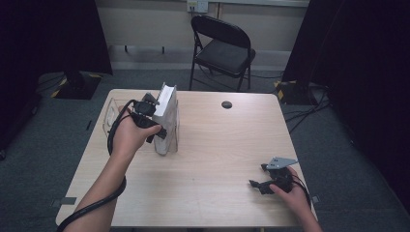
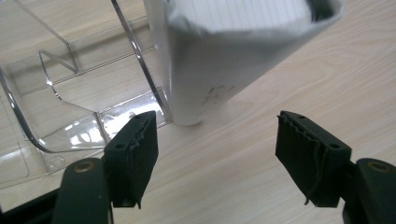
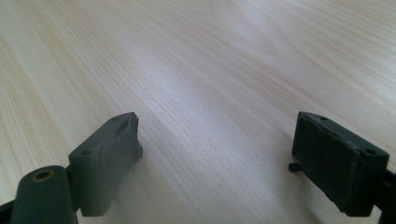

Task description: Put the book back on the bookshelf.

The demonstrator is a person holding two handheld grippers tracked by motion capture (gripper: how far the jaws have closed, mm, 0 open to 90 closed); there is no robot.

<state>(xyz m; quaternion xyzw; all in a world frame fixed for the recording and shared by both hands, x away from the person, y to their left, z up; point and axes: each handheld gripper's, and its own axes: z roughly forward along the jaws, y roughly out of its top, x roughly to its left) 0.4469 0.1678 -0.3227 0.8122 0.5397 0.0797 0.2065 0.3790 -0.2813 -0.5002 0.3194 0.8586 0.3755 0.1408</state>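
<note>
On the wooden tabletop [image 1: 212,159], my left tool [image 2: 217,154] hangs wide before the upright book [image 2: 224,56]; next I close on it, I think. Right tool [image 3: 217,158] wide, empty.

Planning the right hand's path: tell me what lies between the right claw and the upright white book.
Bare light wooden tabletop lies between the right claw and the upright white book, as seen in the high view.

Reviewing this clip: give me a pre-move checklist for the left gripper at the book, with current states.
1. Left gripper open: ok.
2. Book between its jaws: not ok, it is ahead of them.
3. Book upright: ok, standing at the clear holder.
4. Book fully seated in holder: cannot tell.
5. Right gripper out of the way: ok, open, low over bare table.
</note>
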